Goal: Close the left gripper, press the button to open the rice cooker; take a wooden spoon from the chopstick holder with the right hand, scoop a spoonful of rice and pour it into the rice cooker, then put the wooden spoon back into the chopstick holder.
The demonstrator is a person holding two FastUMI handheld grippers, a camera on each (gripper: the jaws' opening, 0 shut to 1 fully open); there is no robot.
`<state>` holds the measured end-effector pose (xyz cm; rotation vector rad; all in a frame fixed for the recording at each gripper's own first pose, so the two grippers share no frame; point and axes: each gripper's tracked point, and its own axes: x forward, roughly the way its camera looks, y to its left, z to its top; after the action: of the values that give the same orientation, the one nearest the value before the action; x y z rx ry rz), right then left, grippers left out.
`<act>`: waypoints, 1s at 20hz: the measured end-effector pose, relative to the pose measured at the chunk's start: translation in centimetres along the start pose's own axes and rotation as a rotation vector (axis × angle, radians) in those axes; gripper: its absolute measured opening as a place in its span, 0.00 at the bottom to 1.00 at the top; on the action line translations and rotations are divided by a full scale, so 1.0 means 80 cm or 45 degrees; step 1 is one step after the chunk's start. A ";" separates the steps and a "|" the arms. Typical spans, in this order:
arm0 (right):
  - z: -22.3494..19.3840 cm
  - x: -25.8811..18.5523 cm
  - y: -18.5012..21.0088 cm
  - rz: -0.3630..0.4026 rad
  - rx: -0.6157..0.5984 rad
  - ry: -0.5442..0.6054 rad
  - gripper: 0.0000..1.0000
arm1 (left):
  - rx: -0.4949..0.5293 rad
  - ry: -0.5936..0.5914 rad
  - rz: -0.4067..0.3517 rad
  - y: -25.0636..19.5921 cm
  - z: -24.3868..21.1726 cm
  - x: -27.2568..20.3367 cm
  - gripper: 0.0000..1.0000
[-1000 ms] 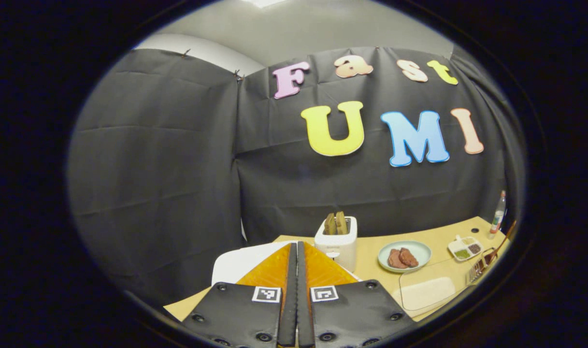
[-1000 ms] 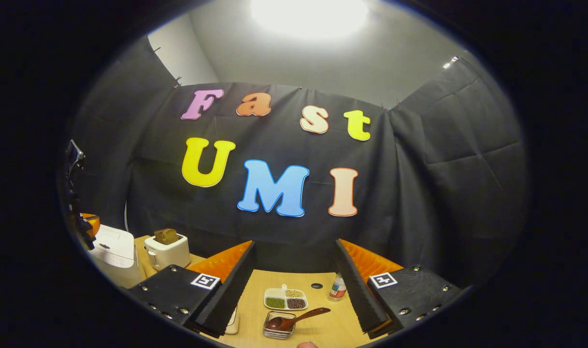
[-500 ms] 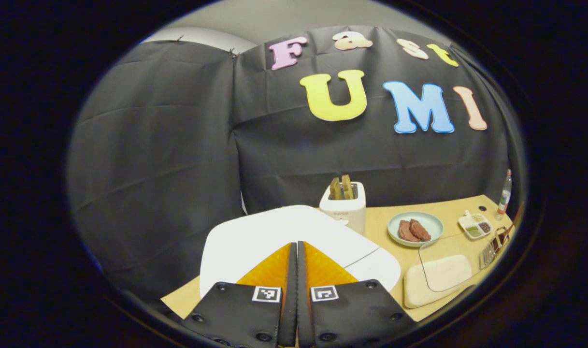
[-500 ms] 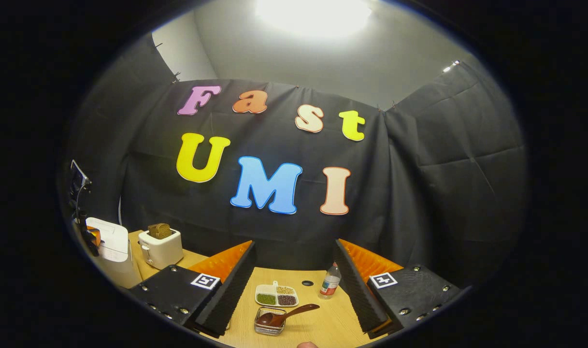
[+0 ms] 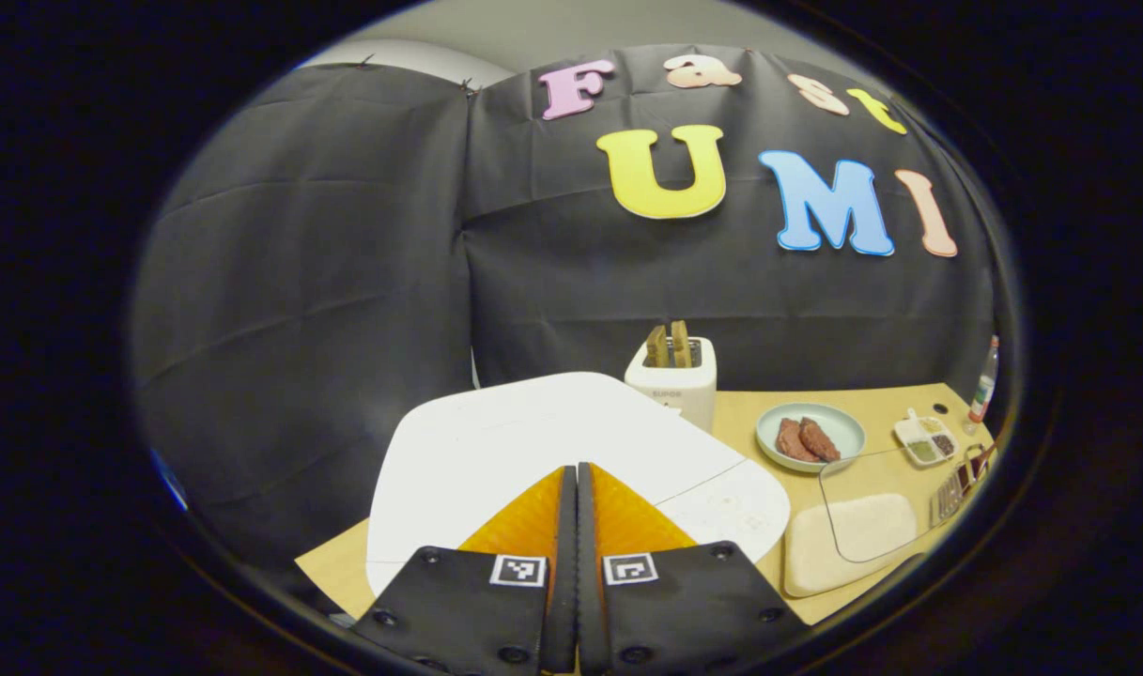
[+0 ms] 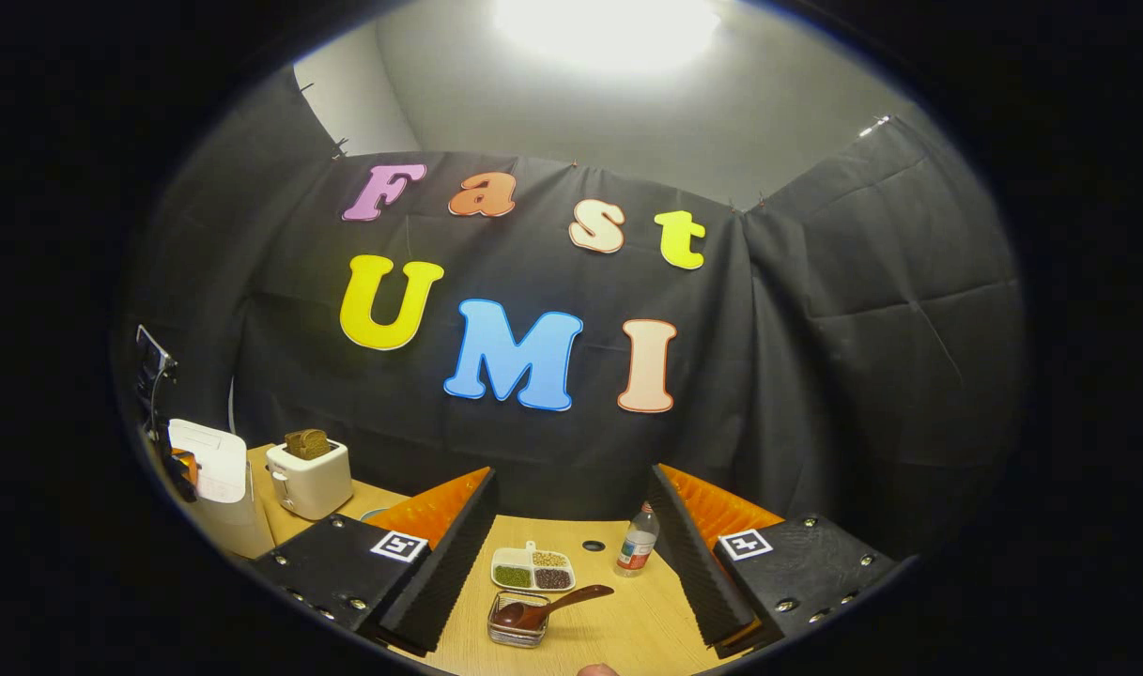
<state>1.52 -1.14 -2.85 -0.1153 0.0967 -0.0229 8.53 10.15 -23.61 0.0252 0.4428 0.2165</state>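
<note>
In the left gripper view the left tongs [image 5: 576,479] are pressed fully together with nothing between them, their tips poised over the closed white lid of the rice cooker [image 5: 533,441], with the toaster [image 5: 672,376] just beyond and a plate of meat [image 5: 809,437] ahead to their right on the table [image 5: 749,413]. In the right gripper view the right tongs [image 6: 571,498] are spread wide and hold nothing. The wooden spoon [image 6: 552,606] lies between them, resting in a small clear holder [image 6: 517,624], with a divided tray [image 6: 533,570] just beyond.
</note>
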 end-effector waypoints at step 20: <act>-0.047 0.016 -0.030 0.055 0.117 0.041 0.97 | -0.057 -0.383 -0.054 -0.022 0.163 -0.112 0.74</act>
<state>2.39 -3.97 -6.39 -0.0210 0.1304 0.0139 6.55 6.79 -8.16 0.0042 0.1388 0.1774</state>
